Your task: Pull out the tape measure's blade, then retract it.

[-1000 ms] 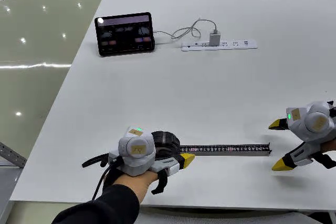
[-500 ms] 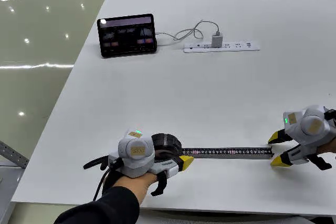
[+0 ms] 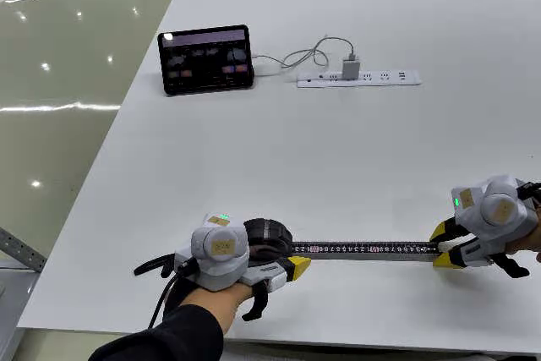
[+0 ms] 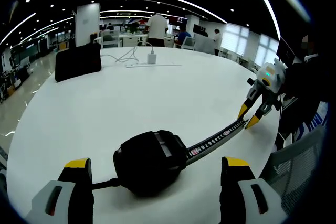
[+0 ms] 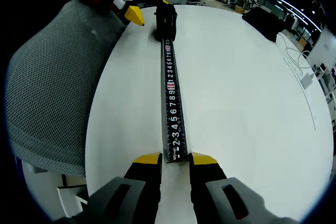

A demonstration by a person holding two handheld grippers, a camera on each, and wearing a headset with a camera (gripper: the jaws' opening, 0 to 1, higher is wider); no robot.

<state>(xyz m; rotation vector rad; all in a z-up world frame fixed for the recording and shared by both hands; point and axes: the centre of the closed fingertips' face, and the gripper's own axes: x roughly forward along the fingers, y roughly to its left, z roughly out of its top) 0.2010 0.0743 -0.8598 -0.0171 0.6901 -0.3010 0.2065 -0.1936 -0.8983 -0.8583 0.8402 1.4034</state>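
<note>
The tape measure's case, black and round, lies on the white table near the front edge, at the person's left side. The left gripper is placed around it. In the left gripper view the two yellow-tipped jaws stand wide apart, one on each side of the case, and a strip of bare table shows between each jaw and the case, so they do not touch it. A thin black strap comes out from the case toward one jaw. The blade is pulled out and lies flat on the table, running from the case to the person's right side, with its numbers facing up. The right gripper is at the far end of the blade. In the right gripper view its jaws are drawn narrow, with the blade's tip between them and very near to both yellow tips. I cannot tell if they really press on the blade or only stand just beside it. Toward the far side of the table a dark tablet stands tilted, and to its right lies a white power strip with a charger plugged in. A cable goes from the charger toward the tablet. A grey mesh chair is just beside the table edge in the right gripper view.
</note>
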